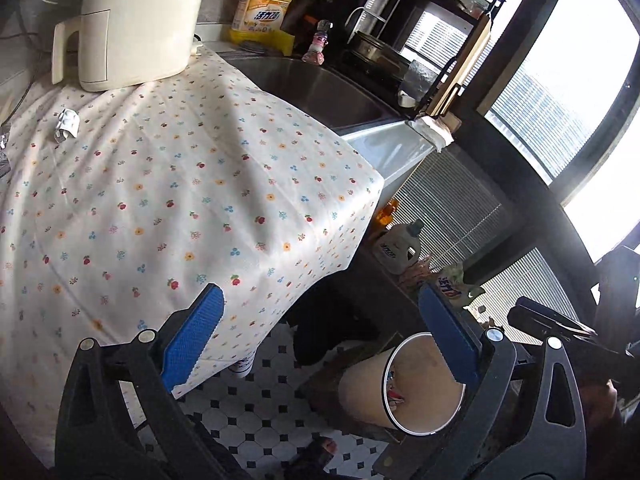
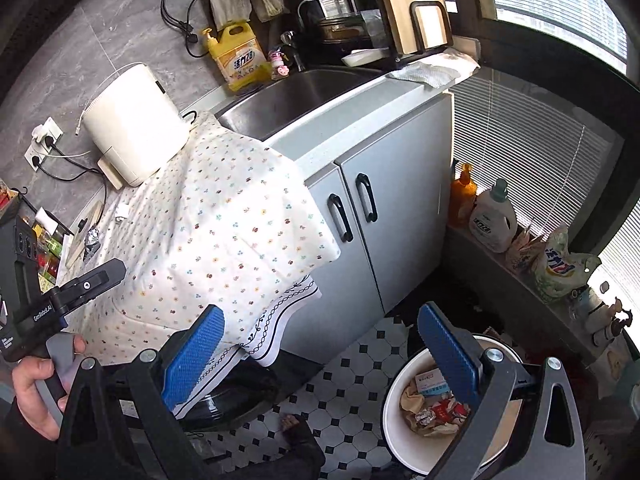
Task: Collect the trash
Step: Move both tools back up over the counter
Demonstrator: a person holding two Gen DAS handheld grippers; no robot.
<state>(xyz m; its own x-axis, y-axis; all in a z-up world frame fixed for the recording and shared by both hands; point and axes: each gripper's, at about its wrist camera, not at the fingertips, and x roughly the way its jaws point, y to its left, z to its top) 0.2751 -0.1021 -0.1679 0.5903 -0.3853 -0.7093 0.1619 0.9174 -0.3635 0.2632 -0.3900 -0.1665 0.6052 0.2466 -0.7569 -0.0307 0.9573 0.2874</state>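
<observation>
A round white trash bin (image 2: 394,412) stands on the tiled floor at the lower right, holding crumpled paper, foil and wrappers (image 2: 430,410); it also shows in the left wrist view (image 1: 400,388). A crumpled white scrap (image 1: 67,122) lies on the flowered tablecloth (image 1: 180,184) at the far left; it appears small in the right wrist view (image 2: 120,212). A foil scrap (image 2: 93,240) lies near the cloth's left edge. My left gripper (image 1: 320,344) is open and empty above the cloth's corner. My right gripper (image 2: 320,344) is open and empty, its right finger over the bin.
A cream appliance (image 1: 136,20) stands on the cloth at the back. A steel sink (image 1: 320,88), yellow detergent jug (image 1: 262,4) and dish rack (image 2: 360,20) lie beyond. Grey cabinet doors (image 2: 392,216) stand below. Bottles and bags (image 2: 492,216) line the window sill.
</observation>
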